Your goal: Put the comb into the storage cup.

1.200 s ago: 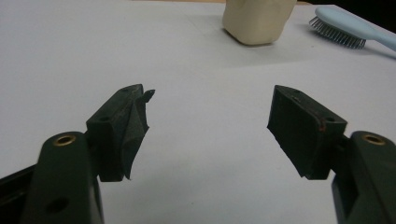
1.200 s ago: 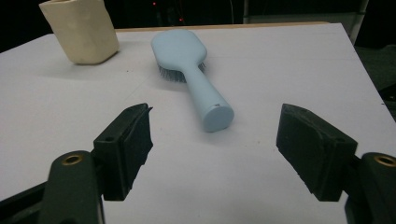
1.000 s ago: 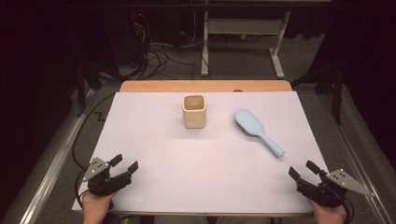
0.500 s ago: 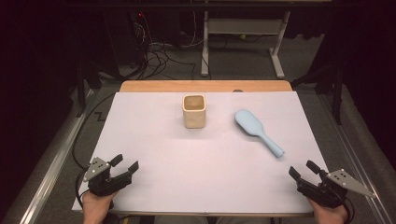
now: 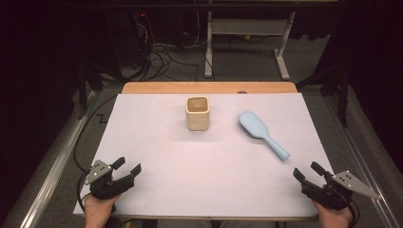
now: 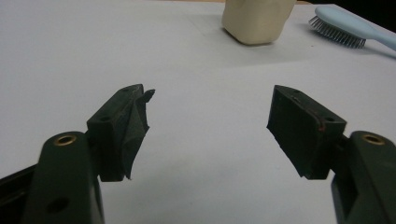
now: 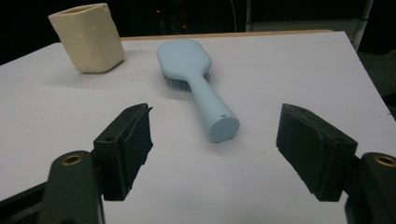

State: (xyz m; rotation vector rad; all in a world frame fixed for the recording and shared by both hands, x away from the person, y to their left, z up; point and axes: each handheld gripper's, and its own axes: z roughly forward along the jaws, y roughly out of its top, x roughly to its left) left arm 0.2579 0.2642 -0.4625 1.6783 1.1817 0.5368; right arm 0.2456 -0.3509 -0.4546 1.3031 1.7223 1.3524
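The left gripper [image 5: 127,167] rests at the near left corner of the white-covered table [image 5: 157,137] with its jaws spread apart and nothing between them, and the right gripper [image 5: 309,172] sits at the near right corner, its jaws likewise spread wide and empty. A light blue hairbrush [image 5: 262,133] lies bristles down on the right half of the table, its handle end pointing towards the right gripper and lying near it but apart from it. A cream square cup [image 5: 197,113] stands upright at the far middle, to the left of the brush head and clear of it.
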